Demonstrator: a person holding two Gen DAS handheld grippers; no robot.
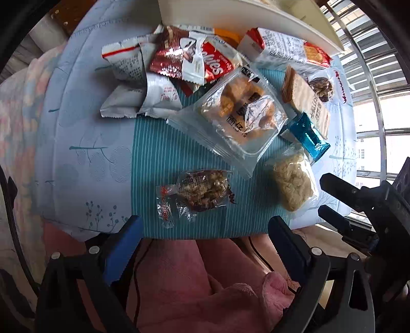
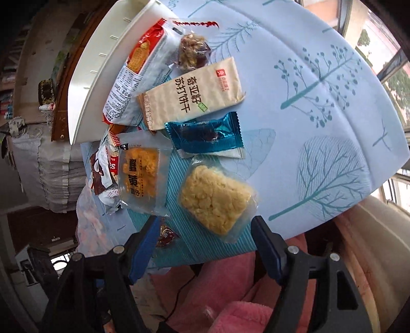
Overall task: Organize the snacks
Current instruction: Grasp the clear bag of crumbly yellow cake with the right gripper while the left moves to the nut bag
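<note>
The left gripper (image 1: pixel 205 230) is spread wide and holds nothing, with the nut pack (image 1: pixel 202 190) just ahead between its fingers. The right gripper (image 2: pixel 205 230), also spread and bare, faces the crisp cake (image 2: pixel 216 199) ahead.

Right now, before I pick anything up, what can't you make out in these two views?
- White tray: inside cut off by the left view's top edge; right view shows only its outer wall.
- Orange packet: mostly buried under other wrappers.
- Dark red wrapper: half hidden behind the right gripper's finger.
</note>
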